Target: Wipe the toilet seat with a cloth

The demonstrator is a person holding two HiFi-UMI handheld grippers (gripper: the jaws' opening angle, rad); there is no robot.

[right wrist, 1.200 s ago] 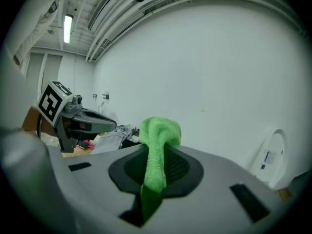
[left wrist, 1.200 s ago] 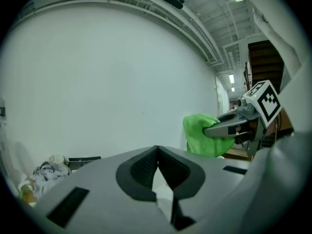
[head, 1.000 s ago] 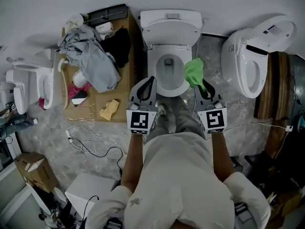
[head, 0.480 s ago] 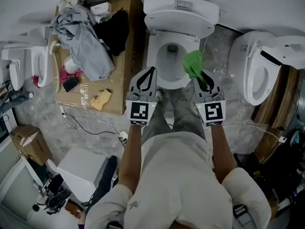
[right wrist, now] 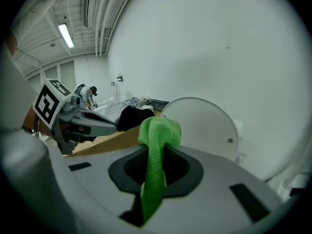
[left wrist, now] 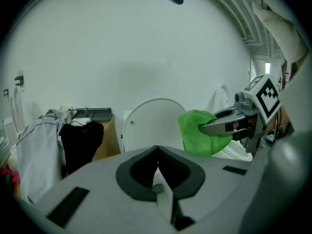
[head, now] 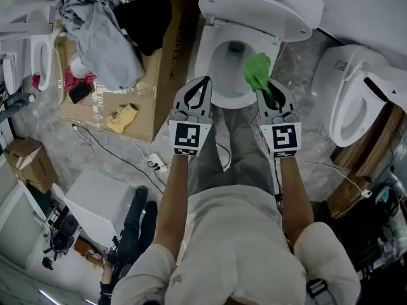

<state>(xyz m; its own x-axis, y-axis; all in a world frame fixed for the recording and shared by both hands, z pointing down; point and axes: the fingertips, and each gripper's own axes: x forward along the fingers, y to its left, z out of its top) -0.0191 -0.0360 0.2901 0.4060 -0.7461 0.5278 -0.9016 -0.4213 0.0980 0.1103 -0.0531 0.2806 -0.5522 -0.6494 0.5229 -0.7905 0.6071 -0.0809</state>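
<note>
Right gripper [head: 268, 93], jaws clamped on the green cloth [head: 257, 72], holds it over the right side of the seat [head: 229, 103]; left gripper [head: 202, 82], jaws closed and empty, sits near-left. This looks like the approach: next, press the cloth down and sweep round

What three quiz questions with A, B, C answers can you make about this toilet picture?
1. Where is the cloth? A. in a bucket B. in the right gripper C. on a shelf
2. What colour is the cloth? A. red B. blue C. green
3. How is the toilet lid? A. raised B. closed down C. missing

Answers: 1 B, the right gripper's jaws pinch it above the bowl. 2 C, it shows bright green in every view. 3 A, the lid stands up behind the open bowl.
</note>
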